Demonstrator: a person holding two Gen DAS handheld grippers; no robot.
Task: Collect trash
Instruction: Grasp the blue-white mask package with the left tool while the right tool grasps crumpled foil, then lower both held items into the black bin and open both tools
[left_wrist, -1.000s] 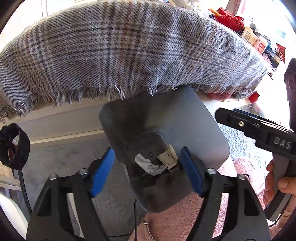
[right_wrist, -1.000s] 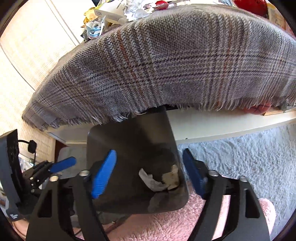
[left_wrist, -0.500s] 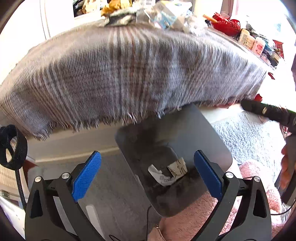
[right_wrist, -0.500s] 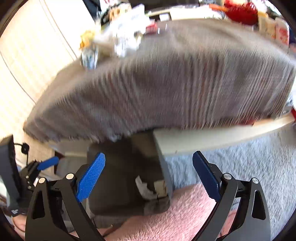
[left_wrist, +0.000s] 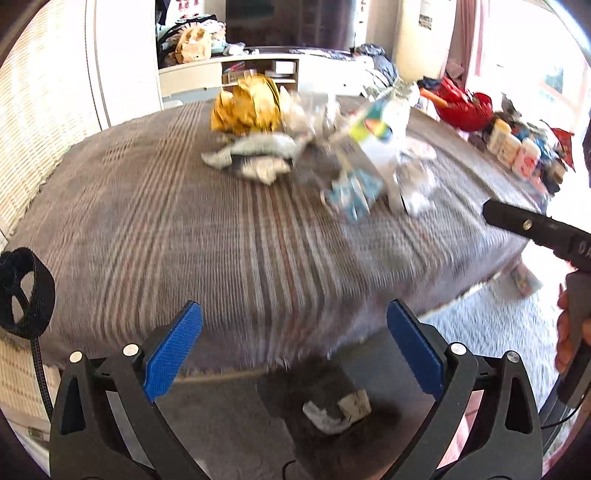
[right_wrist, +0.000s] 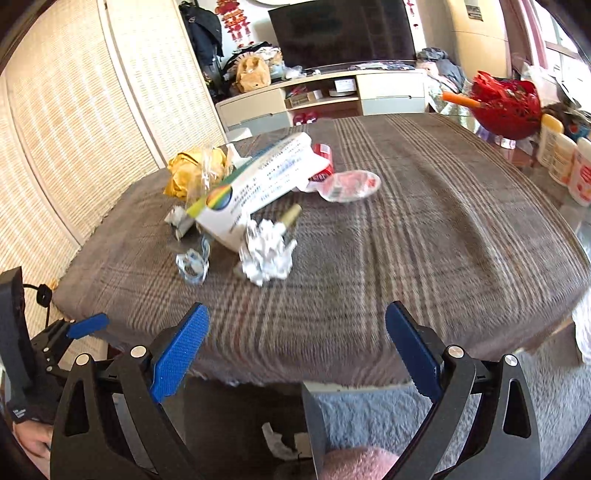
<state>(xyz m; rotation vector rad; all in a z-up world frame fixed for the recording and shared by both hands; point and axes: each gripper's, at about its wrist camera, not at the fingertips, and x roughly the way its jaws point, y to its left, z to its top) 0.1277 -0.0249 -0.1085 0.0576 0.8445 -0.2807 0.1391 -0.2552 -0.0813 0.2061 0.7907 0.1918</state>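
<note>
My left gripper (left_wrist: 294, 350) is open and empty, above the near edge of a plaid-covered table (left_wrist: 147, 229). My right gripper (right_wrist: 297, 349) is open and empty too, at the same edge. A heap of trash lies on the cloth: a white carton (right_wrist: 255, 184), a crumpled white paper ball (right_wrist: 267, 253), yellow crumpled paper (right_wrist: 188, 171), a clear plastic lid (right_wrist: 349, 186) and a red can (right_wrist: 321, 162). The carton (left_wrist: 373, 144) and yellow paper (left_wrist: 245, 107) also show in the left wrist view. A dark bin (left_wrist: 328, 424) on the floor below holds paper scraps (left_wrist: 338, 410).
A red basket (right_wrist: 508, 105) and several bottles (right_wrist: 565, 158) stand at the table's right side. A TV stand (right_wrist: 332, 96) is behind the table. A grey rug (right_wrist: 388, 417) and a pink fluffy thing (right_wrist: 358, 463) lie by the bin.
Both grippers have risen from the bin under the table edge to above the tabletop, and both have opened wider. The trash heap on the cloth has come into view.
</note>
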